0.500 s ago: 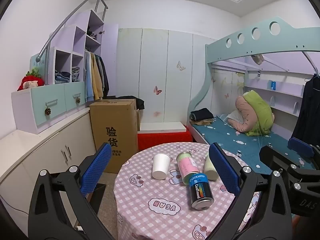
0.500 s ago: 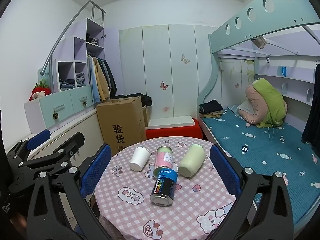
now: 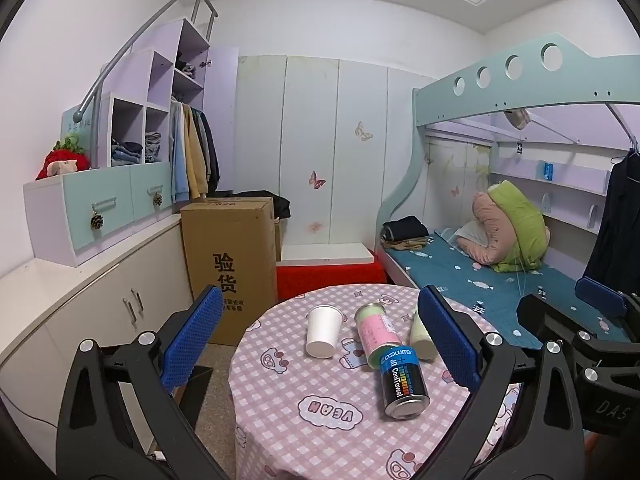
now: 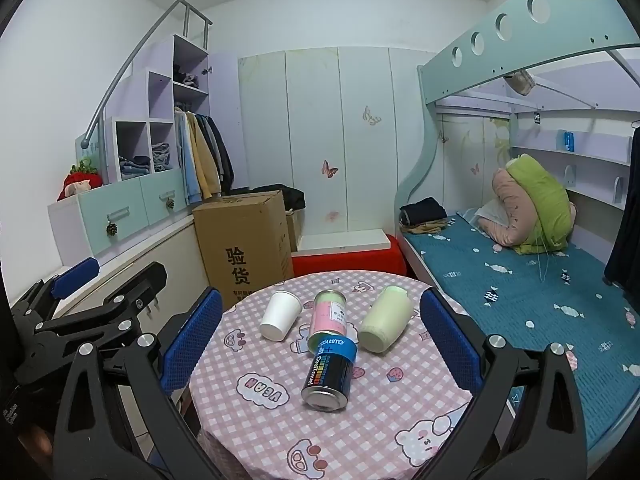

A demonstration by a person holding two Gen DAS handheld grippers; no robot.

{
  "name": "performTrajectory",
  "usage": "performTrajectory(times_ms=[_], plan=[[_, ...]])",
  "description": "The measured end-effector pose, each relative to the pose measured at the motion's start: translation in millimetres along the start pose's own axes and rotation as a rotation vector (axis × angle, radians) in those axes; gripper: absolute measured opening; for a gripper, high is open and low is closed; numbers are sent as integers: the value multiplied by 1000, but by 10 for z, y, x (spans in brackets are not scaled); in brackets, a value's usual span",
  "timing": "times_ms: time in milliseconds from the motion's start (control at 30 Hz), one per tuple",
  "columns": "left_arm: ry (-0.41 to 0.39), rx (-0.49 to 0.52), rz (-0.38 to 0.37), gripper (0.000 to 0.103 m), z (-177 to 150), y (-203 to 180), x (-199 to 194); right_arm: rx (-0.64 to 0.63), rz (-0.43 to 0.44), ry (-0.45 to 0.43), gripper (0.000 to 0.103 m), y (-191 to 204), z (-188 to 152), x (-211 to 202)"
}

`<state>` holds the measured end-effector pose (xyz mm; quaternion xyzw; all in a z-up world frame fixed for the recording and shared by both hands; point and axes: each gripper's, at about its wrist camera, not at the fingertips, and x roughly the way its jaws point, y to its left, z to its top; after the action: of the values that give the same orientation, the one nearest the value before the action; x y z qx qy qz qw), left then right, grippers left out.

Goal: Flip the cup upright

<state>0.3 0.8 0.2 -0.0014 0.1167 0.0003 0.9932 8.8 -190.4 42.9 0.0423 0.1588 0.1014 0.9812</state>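
A white paper cup (image 3: 322,331) (image 4: 281,315) lies on its side on the round table with the pink checked cloth (image 3: 304,432) (image 4: 400,420). Beside it lie a pink and green can (image 3: 377,334) (image 4: 329,316), a pale green cup (image 3: 420,336) (image 4: 385,319) and a black and blue CoolTowel can (image 3: 402,384) (image 4: 330,372), all on their sides. My left gripper (image 3: 320,344) is open and empty, held before the table's near edge. My right gripper (image 4: 322,340) is open and empty too, just right of the left one. The left view partly hides the pale green cup behind a blue pad.
A tall cardboard box (image 3: 230,256) stands on the floor behind the table on the left. A red box with a white top (image 3: 326,266) sits behind the table. A bunk bed (image 4: 520,280) runs along the right. Cabinets (image 3: 80,320) line the left wall.
Both grippers have shifted only slightly; the table and the cans sit a little lower in the views. Nothing on the table has moved.
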Motion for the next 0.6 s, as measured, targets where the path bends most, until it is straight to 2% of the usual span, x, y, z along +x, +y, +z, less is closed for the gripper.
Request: performTrajectory(times_ms=[600], plan=[[-1, 0, 0, 98, -1, 0, -2, 1, 1, 1, 95, -10, 4, 4]])
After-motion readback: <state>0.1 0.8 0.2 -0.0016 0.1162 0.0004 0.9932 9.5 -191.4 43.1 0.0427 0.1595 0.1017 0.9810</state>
